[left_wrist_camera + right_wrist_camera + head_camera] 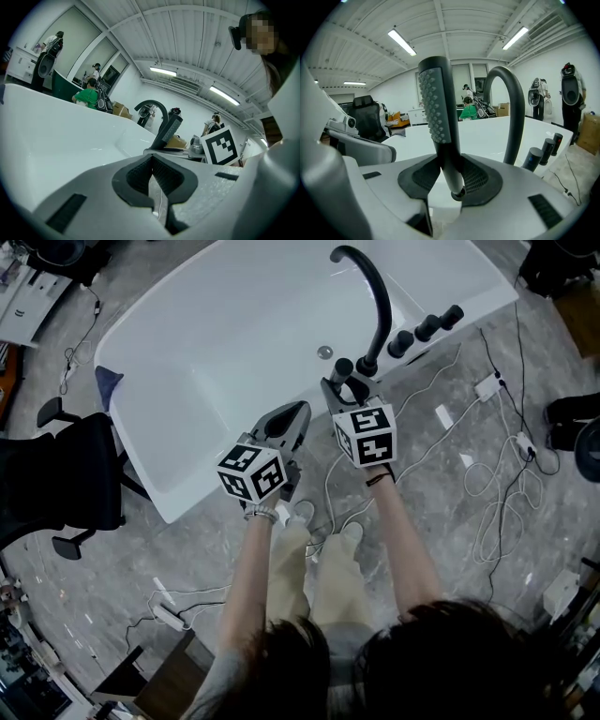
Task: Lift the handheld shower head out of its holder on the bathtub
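My right gripper (pixel 450 177) is shut on the dark handle of the handheld shower head (pixel 438 108), which stands upright between its pads with the nubbed spray face turned left. From above, the shower head (pixel 342 370) sits at the near rim of the white bathtub (pixel 234 343), just left of the black arched faucet (pixel 377 296). My right gripper (pixel 346 392) holds it from the near side. The handle's lower end hangs above the white rim. My left gripper (pixel 289 420) is shut with nothing in it, over the tub rim to the left. From the left gripper view the shower head (pixel 170 131) shows ahead to the right.
Three black knobs (pixel 427 328) line the tub rim right of the faucet. A black office chair (pixel 70 486) stands left of the tub. Cables and power strips (pixel 506 484) lie on the grey floor to the right. People stand far off in the room.
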Motion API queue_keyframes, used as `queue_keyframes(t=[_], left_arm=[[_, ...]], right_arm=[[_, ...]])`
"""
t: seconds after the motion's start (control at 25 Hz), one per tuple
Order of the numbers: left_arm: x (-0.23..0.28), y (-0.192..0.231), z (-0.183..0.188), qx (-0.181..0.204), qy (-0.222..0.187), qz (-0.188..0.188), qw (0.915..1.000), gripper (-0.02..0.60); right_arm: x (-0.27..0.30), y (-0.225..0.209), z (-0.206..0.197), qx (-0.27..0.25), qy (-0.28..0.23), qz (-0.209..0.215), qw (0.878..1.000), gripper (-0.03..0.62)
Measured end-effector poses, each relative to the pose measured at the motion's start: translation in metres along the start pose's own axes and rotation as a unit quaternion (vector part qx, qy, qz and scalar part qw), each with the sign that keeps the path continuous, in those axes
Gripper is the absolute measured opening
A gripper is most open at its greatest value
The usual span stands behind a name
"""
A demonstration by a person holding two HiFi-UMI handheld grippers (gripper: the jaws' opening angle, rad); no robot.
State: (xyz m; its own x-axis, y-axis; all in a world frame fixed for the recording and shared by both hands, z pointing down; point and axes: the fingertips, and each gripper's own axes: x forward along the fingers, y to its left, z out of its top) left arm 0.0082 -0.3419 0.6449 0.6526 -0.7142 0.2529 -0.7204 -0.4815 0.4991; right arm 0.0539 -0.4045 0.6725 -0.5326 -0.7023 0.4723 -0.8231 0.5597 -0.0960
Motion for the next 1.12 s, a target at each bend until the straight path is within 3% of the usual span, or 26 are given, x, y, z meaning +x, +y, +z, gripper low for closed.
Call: queue_keyframes(t=[0.64,1.12], left_arm=[[-0.039,-0.039,0.079,0.041,-0.03,-0.007,0.9987,0.005],[-0.089,-0.086,0.145,0.088,-0.059,-0.018,0.9942,0.005]], right_arm=[[-0.056,0.037,0.09,-0.032,-0.033,0.019,0.999,0.134],[-0.11,0.074,0.162,-0.025,-0.09,0.03,0.995,0.133]])
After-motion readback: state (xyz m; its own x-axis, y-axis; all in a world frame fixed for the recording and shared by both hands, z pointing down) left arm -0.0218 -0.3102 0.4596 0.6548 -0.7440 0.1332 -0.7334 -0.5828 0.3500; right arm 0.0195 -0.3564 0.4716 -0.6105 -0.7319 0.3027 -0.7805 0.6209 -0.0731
